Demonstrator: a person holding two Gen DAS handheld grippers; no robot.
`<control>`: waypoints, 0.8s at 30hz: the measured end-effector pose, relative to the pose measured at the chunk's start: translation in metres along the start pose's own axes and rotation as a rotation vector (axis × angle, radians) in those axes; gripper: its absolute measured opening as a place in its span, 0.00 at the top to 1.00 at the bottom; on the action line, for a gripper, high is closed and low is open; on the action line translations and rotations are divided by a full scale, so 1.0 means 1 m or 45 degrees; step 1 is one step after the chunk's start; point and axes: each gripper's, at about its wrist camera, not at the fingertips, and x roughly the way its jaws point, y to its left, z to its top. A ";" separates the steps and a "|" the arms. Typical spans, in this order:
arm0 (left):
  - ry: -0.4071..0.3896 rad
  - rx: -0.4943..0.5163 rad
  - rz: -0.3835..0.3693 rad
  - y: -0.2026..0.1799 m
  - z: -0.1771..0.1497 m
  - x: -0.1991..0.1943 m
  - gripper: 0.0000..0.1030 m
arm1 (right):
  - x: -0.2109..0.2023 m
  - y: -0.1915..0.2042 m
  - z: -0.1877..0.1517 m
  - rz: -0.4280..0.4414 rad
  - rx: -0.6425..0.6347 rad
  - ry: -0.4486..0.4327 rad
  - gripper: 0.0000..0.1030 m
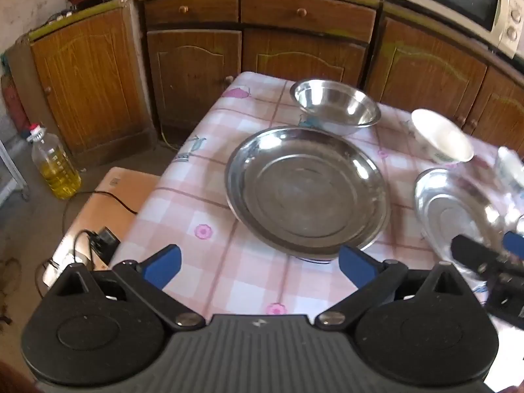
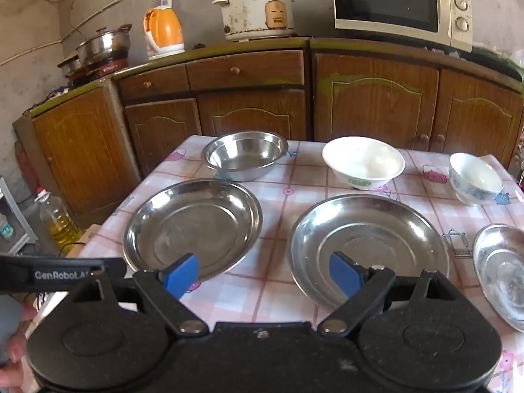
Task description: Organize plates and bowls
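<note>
A checked pink surface holds two wide shiny steel plates side by side in front; behind them sit a steel bowl and two white bowls. Left gripper and right gripper hover with jaws spread wide, holding nothing.

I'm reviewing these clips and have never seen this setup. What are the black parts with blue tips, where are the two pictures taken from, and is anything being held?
No robot here: a person carries a hand-held claw in each hand, with a camera on each looking along its blue-tipped fingers. One picture comes from the left claw, the other from the right claw. Both stand open and hold nothing. On the checked tablecloth lie three steel plates: left, middle, right. Behind them stand a steel bowl, a white bowl and a small patterned bowl.
</note>
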 end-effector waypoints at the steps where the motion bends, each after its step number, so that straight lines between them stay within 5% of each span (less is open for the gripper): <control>1: -0.006 0.017 0.020 0.000 0.001 0.002 0.00 | 0.001 0.000 0.001 0.003 0.003 -0.002 0.01; 12: -0.023 -0.048 0.053 0.026 0.018 0.029 0.00 | 0.032 0.010 0.016 -0.087 -0.082 0.055 0.01; 19: -0.013 -0.078 0.043 0.038 0.035 0.054 0.00 | 0.052 0.008 0.024 0.043 -0.047 0.043 0.01; 24: -0.018 -0.053 0.037 0.040 0.041 0.068 0.00 | 0.075 0.015 0.025 -0.038 -0.105 0.090 0.01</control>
